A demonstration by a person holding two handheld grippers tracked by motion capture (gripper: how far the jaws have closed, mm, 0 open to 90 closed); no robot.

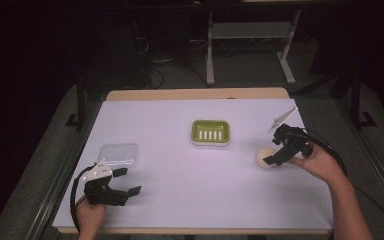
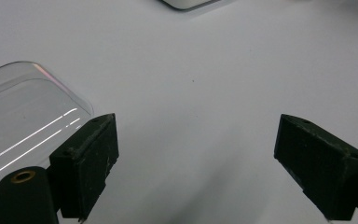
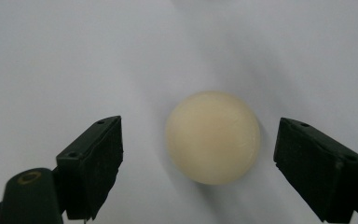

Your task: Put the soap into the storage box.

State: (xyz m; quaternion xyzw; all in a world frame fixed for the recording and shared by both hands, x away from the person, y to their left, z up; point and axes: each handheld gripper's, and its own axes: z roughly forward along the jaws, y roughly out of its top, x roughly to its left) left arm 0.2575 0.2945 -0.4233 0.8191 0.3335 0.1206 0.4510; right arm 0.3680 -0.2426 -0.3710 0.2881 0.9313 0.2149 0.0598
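A round cream soap bar (image 1: 264, 157) (image 3: 213, 136) lies on the white table at the right. My right gripper (image 1: 276, 151) (image 3: 198, 163) is open and hangs right over it, one jaw on each side, not touching it. A green soap dish (image 1: 210, 132) with a white slotted insert sits in the middle of the table. A clear plastic lid (image 1: 118, 154) (image 2: 21, 126) lies at the left. My left gripper (image 1: 128, 181) (image 2: 196, 163) is open over bare table just in front and to the right of the lid.
The white sheet (image 1: 180, 195) covers the table, whose wooden edge (image 1: 195, 94) shows at the back. Grey floor, desk legs (image 1: 210, 50) and cables lie beyond. An edge of the soap dish (image 2: 186, 3) shows at the top of the left gripper view.
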